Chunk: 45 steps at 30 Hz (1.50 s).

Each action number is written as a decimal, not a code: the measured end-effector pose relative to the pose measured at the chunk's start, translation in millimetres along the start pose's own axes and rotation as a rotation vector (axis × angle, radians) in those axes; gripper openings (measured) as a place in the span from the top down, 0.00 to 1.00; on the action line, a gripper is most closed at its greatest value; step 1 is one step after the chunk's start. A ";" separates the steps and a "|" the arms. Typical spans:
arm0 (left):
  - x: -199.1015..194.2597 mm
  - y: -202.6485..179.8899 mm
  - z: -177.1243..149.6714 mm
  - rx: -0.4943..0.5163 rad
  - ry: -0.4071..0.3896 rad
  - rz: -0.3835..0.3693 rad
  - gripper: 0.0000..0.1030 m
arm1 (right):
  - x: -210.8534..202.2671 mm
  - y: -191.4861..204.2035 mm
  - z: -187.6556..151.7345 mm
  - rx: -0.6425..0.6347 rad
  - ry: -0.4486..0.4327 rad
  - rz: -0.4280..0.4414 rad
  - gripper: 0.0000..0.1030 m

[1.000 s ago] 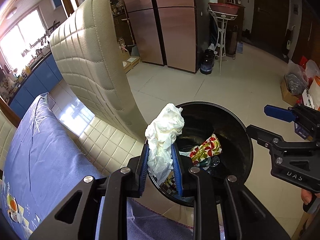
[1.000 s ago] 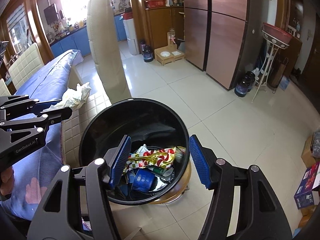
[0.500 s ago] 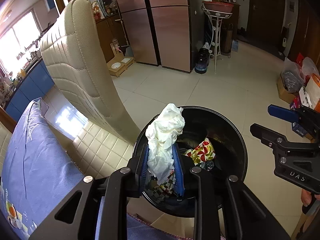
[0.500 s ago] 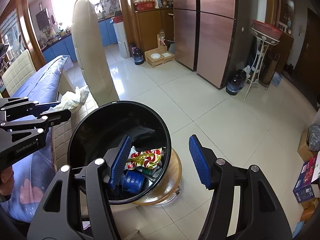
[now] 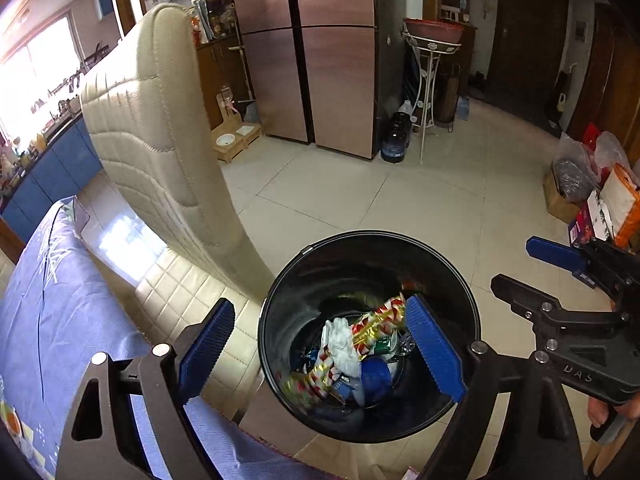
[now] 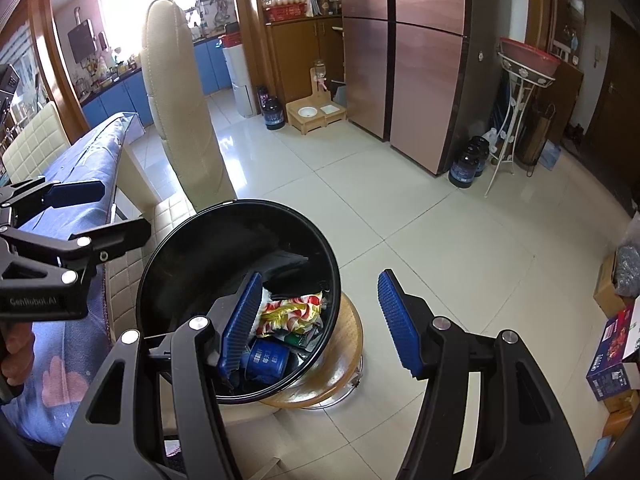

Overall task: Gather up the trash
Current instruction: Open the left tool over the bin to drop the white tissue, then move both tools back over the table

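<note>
A round black trash bin stands on a wooden stool beside the chair. My left gripper hangs over the bin's mouth with its jaws opening and nothing between them. A crumpled white tissue lies inside on a red and yellow wrapper and a blue cup. My right gripper is open over the bin's right rim, one finger above the trash, the other outside, gripping nothing. The wrapper and cup show between its fingers. Each gripper appears in the other's view.
A cream quilted chair rises just left of the bin, its seat under my left gripper. A blue tablecloth covers the table at the left. Boxes and bags sit on the tiled floor at the right. A fridge and a plant stand stand behind.
My left gripper, shut on the white tissue above the bin, has spread its jaws wide, and the tissue has dropped into the trash. The right gripper keeps the same opening.
</note>
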State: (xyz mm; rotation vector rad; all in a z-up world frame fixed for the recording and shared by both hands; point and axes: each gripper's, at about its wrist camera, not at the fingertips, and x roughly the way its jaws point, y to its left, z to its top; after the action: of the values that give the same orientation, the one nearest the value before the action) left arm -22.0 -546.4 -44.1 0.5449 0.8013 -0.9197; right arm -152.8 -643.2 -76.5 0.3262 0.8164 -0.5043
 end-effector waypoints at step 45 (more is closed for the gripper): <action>-152.6 359.0 -302.8 -0.543 0.135 0.438 0.17 | -26.7 420.1 -23.5 -0.611 0.008 0.345 0.36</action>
State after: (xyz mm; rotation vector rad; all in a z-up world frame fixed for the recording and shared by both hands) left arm 119.4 -74.3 -74.1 0.2844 0.9602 -0.2424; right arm 46.3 -273.8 -36.0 -0.0988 0.8599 0.0798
